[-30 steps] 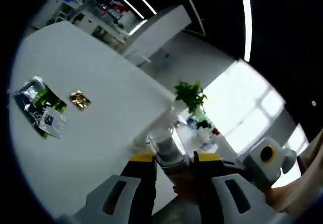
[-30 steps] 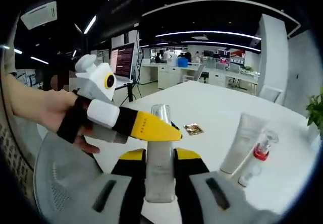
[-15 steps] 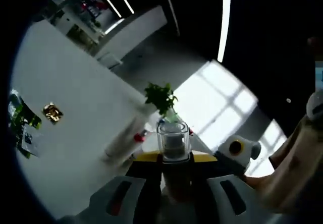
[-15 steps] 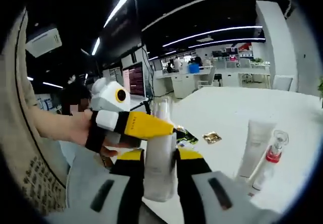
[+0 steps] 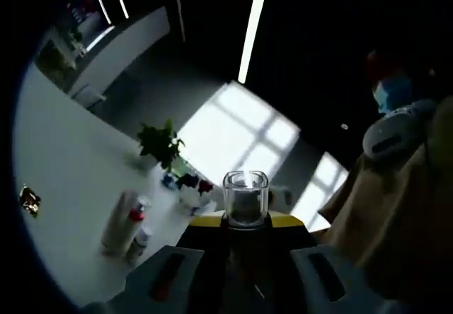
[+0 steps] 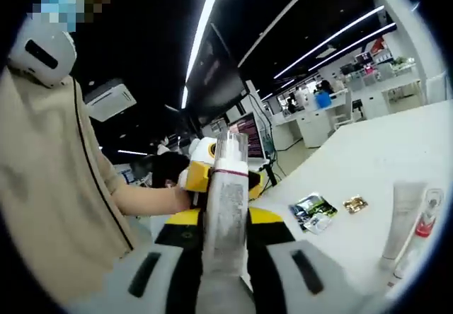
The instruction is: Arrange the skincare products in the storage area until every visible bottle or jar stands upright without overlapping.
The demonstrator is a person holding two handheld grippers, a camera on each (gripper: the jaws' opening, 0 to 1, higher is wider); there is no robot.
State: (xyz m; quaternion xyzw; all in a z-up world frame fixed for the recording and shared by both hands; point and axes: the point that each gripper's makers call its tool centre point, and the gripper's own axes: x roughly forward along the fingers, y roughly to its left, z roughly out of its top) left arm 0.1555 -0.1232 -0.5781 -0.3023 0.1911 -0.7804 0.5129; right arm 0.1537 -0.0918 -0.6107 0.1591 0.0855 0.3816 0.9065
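Between my right gripper's (image 6: 221,222) closed jaws stands the tall clear bottle (image 6: 225,194), upright, clamped at its lower body. Around its clear cap (image 5: 245,197) my left gripper (image 5: 244,222) is clenched, above the white table (image 5: 64,172).

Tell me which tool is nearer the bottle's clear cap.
Left. The left tool grips the bottle just beneath its clear cap; the right tool holds the body lower down.

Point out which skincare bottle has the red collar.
The small clear pump bottle on the white table, right beside the plain white tube; the clear-capped bottle is in the right gripper.
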